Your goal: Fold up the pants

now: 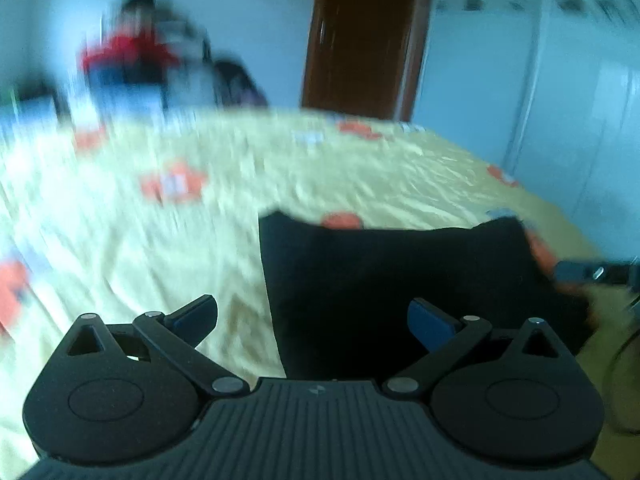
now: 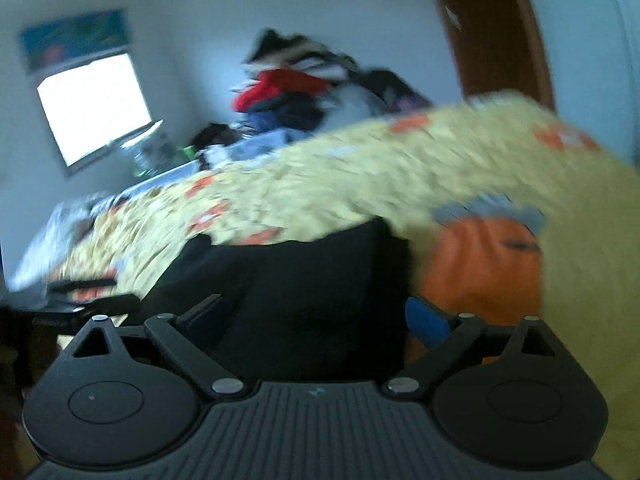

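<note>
Yellow bedspread (image 1: 360, 168) under black pants (image 1: 380, 280); both tongs (image 1: 312, 320) (image 2: 316, 320) gape wide, empty.

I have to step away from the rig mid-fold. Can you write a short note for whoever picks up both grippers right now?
Left gripper: open, holding nothing, over the near left edge of the pants.
Right gripper: open, nothing pinched, pants below it.
Black fabric pants: lying in a compact dark rectangle on the yellow bedspread with orange prints, both grippers clear of them.
Done: they look folded at least once.
Left: the views are blurred, so check the edges and decide whether another fold is needed.
</note>
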Action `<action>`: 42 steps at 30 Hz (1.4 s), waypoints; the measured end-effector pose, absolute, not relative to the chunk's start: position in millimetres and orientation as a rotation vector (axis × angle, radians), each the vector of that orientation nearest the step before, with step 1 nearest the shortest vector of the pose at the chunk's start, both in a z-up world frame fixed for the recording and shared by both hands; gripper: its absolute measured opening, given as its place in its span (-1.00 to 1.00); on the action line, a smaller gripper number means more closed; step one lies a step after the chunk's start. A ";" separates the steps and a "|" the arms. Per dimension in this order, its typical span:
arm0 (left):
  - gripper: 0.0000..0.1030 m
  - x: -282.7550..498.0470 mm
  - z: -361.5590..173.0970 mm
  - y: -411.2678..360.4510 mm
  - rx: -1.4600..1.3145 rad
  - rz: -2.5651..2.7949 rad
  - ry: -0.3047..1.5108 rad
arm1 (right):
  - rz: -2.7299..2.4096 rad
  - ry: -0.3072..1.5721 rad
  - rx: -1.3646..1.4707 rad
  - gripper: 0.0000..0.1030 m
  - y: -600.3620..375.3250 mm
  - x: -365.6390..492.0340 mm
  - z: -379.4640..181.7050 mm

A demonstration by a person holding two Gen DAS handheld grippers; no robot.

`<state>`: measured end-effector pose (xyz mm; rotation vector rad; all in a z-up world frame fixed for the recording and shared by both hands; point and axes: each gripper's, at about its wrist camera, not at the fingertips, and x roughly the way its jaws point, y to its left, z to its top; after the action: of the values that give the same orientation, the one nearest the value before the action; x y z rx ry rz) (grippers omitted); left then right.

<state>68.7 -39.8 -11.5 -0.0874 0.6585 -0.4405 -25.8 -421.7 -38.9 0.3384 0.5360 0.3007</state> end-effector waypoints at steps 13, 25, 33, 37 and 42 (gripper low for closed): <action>0.99 145.7 -39.8 -21.6 -0.492 -0.817 0.924 | 0.687 0.776 0.559 0.90 -458.6 41.1 -58.4; -0.64 152.2 -53.0 -21.7 -0.539 -0.701 0.893 | 0.597 0.781 0.529 -0.44 -421.3 63.5 -60.5; -0.75 135.4 -22.8 6.2 -0.579 -0.691 0.776 | 0.651 0.688 0.509 -0.49 -385.7 57.0 -9.9; -0.75 134.8 8.0 42.2 -0.557 -0.628 0.662 | 0.733 0.641 0.482 -0.50 -357.6 76.9 15.5; -0.75 155.0 33.3 71.4 -0.444 -0.521 0.629 | 0.795 0.618 0.501 -0.50 -318.5 119.5 19.8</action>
<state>155.0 71.4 33.3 -0.4444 0.6294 -0.5212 119.5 -318.5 19.8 0.5013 0.6177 0.7949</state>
